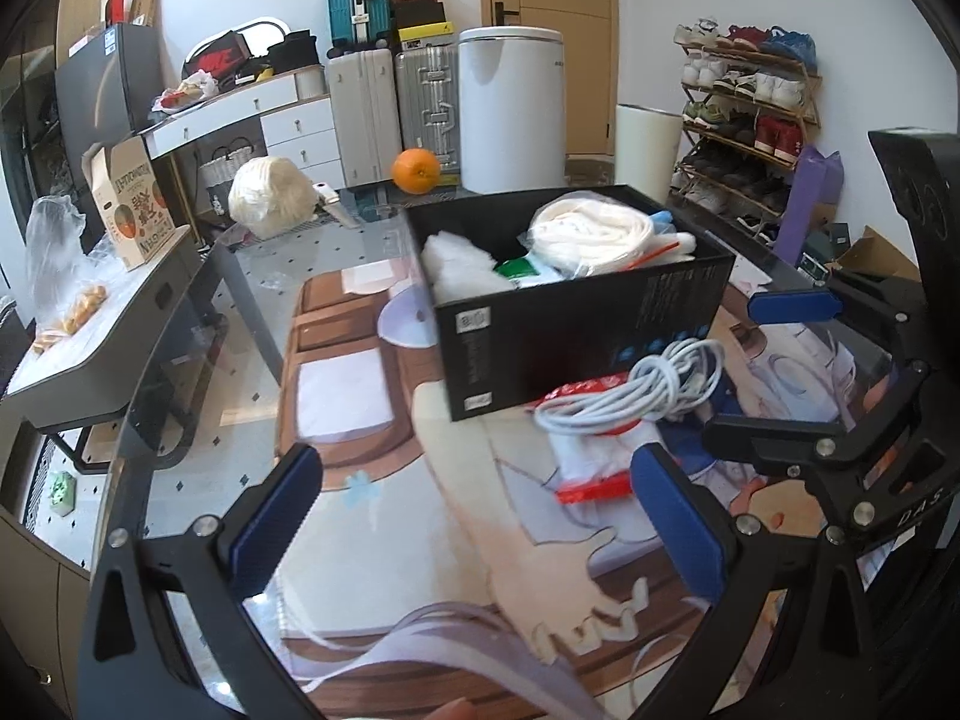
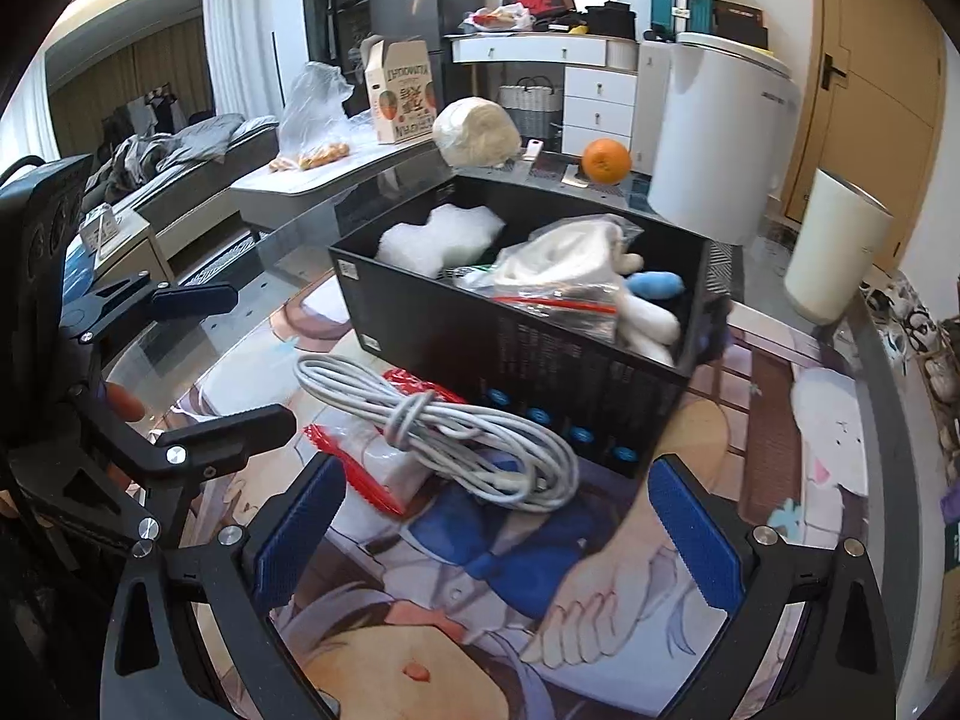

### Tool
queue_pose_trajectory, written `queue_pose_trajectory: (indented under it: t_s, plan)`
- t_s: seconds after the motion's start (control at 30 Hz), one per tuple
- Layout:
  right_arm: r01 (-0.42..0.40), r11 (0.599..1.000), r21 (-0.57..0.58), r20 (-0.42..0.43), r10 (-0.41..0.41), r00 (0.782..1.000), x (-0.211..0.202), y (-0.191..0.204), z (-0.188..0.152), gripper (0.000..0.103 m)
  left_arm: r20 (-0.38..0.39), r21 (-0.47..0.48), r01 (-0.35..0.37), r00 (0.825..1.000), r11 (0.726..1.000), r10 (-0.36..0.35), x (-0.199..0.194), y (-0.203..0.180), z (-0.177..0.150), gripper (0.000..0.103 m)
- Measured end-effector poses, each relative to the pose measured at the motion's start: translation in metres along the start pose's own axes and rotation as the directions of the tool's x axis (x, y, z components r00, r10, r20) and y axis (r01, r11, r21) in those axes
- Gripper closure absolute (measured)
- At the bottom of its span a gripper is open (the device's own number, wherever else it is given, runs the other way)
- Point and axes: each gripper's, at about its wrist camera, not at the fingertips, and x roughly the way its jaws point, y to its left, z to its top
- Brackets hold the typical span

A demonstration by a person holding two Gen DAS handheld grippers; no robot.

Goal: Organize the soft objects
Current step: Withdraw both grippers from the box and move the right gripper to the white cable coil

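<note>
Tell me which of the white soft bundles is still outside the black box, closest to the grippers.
The coiled white cable, lying on a red-edged plastic bag in front of the black box. The other white soft items sit inside the box.
</note>
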Motion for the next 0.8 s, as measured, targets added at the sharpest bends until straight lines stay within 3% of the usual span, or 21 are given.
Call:
queue_pose_trajectory:
  t_s: [0.8]
  plan:
    - [-0.044,0.994,-0.099,-0.057,0.038,0.998,0.031,0.025,0.016,0.001,-0.031,-0.043,-0.055,0.998,0.998,0.054,-0.004,0.03,-0.013,0.0]
